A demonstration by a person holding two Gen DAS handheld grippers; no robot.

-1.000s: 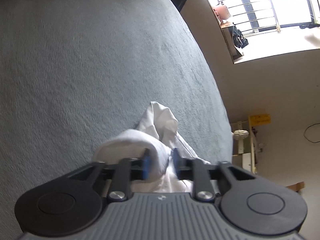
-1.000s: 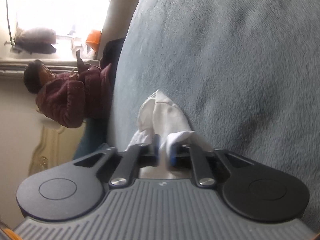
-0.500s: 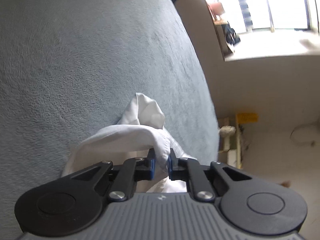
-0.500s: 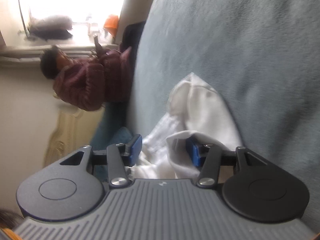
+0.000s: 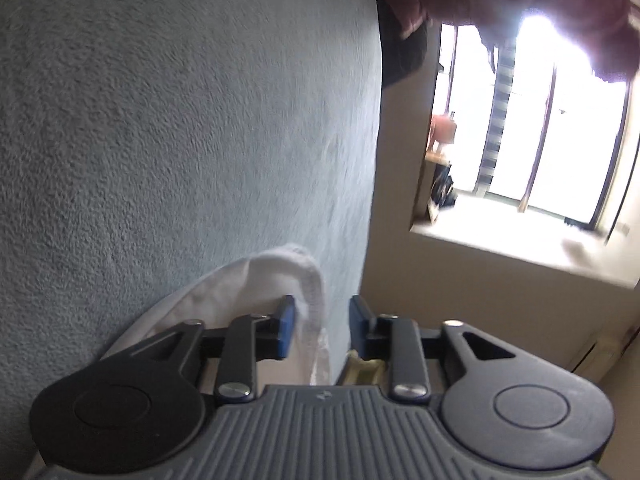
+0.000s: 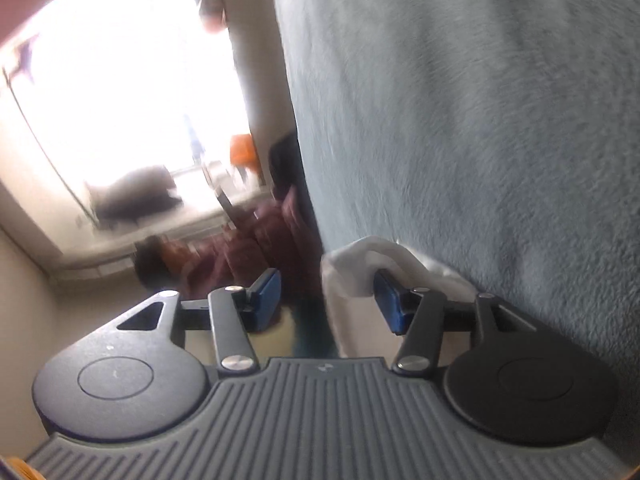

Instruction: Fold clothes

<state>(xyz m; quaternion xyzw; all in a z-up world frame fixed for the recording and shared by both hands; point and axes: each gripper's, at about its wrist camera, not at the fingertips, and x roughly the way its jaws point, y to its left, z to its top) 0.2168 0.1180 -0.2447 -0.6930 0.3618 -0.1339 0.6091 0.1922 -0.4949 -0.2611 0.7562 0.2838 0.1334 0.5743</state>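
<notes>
Your left hand-held gripper (image 5: 322, 330) and right hand-held gripper (image 6: 326, 302) are both opening, pads off the white garment (image 5: 256, 280), w/ cloth draped between the jaws, resting on the grey-blue bed (image 5: 180, 120); probably letting go so the fold settles flat.

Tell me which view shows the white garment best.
The left wrist view: the white garment shows a broader spread, with a stitched hem, lying on the blue-grey blanket. The right wrist view catches only a small blurred fold draped by one pad.

Grey-blue fleece-covered bed (image 5: 192, 128), white garment (image 5: 240, 284) at its edge.
</notes>
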